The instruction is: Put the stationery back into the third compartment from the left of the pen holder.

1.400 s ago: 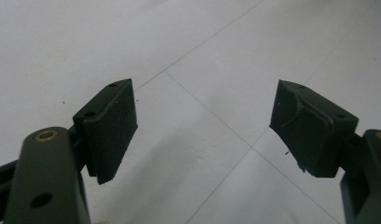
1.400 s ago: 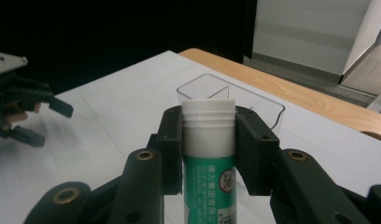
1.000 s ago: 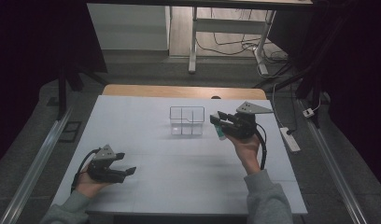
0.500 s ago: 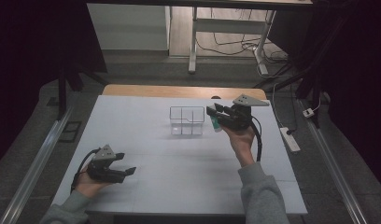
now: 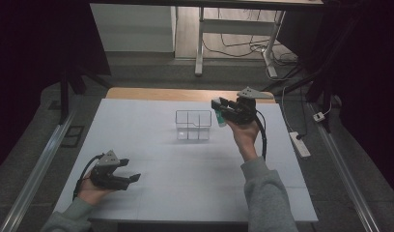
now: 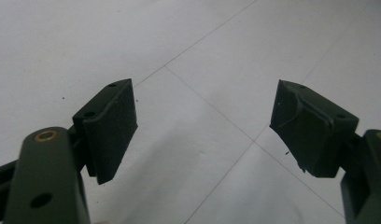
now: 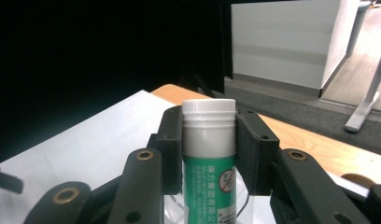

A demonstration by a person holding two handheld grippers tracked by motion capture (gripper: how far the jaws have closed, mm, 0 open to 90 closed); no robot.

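Observation:
My right gripper (image 5: 218,110) is raised above the table at the right edge of a clear divided box (image 5: 193,124), shut on a green tube with a white cap (image 5: 220,118). In the right gripper view that tube (image 7: 208,154) stands upright between the two pads, cap end up, and the gripper (image 7: 209,149) clamps its upper body. At the table's near left my left gripper (image 5: 131,173) rests low in the hand, open. In the left gripper view its pads (image 6: 113,126) stand wide apart over bare white tabletop, nothing between them, around the gripper's middle (image 6: 205,128).
The white table top (image 5: 151,145) has a wooden strip (image 5: 156,93) along its far edge. Beyond it stand a desk frame (image 5: 200,43) and floor cables. A power strip (image 5: 300,143) lies off the table's right side. Metal rails (image 5: 35,169) flank the table.
My right gripper has carried the green tube left and slightly up, from right of the clear box to its right edge. The left gripper has stayed where it was.

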